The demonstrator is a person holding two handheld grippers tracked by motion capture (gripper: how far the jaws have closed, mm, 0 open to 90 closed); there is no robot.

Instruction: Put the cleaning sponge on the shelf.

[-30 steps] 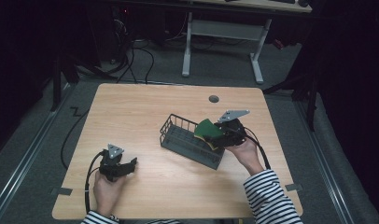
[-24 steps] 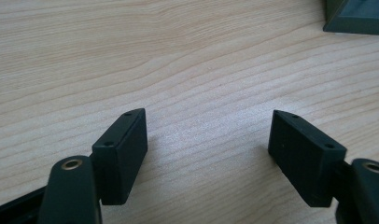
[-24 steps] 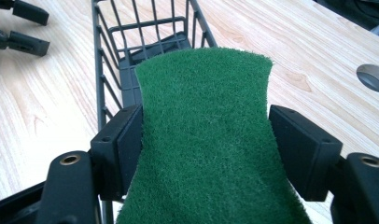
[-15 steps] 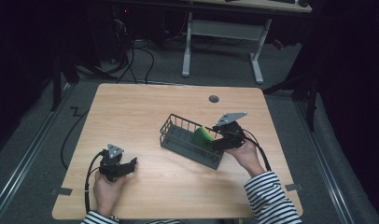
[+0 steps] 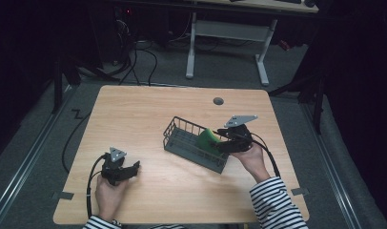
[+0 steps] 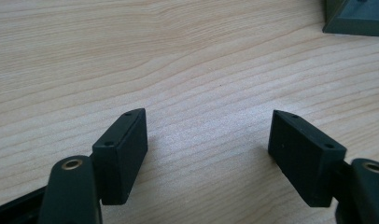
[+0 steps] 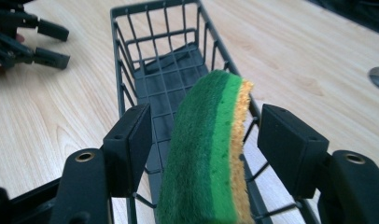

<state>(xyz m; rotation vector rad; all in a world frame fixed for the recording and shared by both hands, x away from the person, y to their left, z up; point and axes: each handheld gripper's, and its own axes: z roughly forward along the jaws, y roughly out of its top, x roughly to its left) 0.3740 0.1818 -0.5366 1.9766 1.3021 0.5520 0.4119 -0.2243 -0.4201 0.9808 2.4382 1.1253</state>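
**Sponge lower in basket, right jaws closing**

Since a second ago the sponge [image 7: 208, 154] has sunk deeper into the basket [image 7: 145, 56]. Right gripper [image 7: 204, 140] jaws have just been closing; the sponge stands on edge between them, gaps visible either side. Left gripper [image 6: 208, 154] rests wide over bare table [image 6: 187, 56], nothing between its jaws.

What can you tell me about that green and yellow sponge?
The sponge has a dark green scouring layer, a lighter green band and a yellow-orange foam side. It looks soft and slightly curved. It stands on edge at the near end of the wire basket, leaning on the rim. It sits between the jaws of the right tool, which have just been closing; gaps show on both sides, so neither pad seems to press it.
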